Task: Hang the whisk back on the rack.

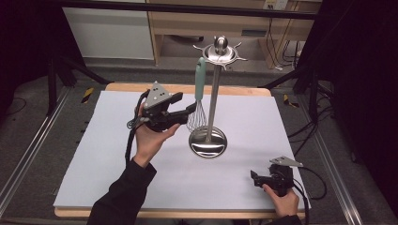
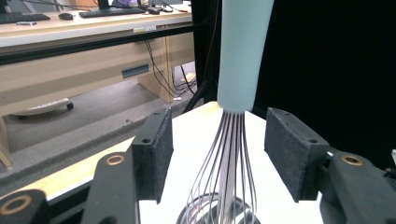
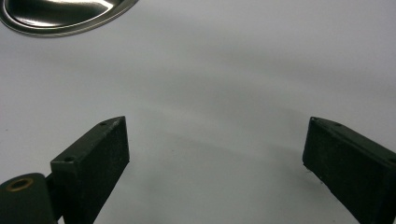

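**Q:** Black foam pads of the left gripper [image 1: 189,107] stand spread on either side of the whisk [image 1: 199,96]. Is it held?

**A:** No. The pads [image 2: 153,148] flank the wires without pressing them. The whisk hangs from the steel rack [image 1: 215,93] at mid-bench [image 1: 117,140].

**Q:** How is the release best finished?

**A:** Probably by drawing straight back, level, without brushing the wires, so the whisk does not swing.

**Q:** Orientation?

**A:** Long axis vertical: mint handle up at the hook, wire head down above the base.

**Q:** Right gripper [image 1: 256,178]?

**A:** Spread and empty, resting low at the bench's near right corner.
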`<state>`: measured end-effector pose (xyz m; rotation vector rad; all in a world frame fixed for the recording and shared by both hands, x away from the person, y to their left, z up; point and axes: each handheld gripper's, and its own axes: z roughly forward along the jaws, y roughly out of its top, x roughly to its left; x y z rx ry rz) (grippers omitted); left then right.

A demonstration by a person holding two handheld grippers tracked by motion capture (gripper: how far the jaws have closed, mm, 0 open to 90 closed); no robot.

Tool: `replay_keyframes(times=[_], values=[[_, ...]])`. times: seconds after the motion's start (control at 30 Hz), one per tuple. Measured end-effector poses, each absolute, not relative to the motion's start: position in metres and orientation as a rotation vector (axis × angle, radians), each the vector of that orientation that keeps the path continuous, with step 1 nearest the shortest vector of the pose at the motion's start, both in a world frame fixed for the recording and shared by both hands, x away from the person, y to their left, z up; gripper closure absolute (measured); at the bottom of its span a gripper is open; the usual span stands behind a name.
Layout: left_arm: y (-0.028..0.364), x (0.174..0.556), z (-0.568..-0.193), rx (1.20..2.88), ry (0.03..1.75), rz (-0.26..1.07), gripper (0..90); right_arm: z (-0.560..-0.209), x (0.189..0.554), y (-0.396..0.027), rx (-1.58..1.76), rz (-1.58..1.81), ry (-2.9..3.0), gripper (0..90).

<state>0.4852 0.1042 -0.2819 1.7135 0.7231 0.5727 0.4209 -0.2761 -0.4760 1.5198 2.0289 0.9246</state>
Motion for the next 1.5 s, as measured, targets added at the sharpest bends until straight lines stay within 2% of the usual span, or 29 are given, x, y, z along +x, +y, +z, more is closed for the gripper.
replay_keyframes(times=[0.47,1.27,1.5], values=[[0.119,0.462,-0.320,1.771,0.723,0.570,36.5,-0.475,0.419,-0.276,1.514,0.932,2.025,7.4],[0.170,0.449,-0.394,1.834,0.874,0.548,32.2,-0.475,0.416,-0.277,1.528,0.931,2.015,7.2],[0.194,0.447,-0.416,1.839,0.966,0.557,30.9,-0.475,0.415,-0.279,1.538,0.931,2.009,7.2]])
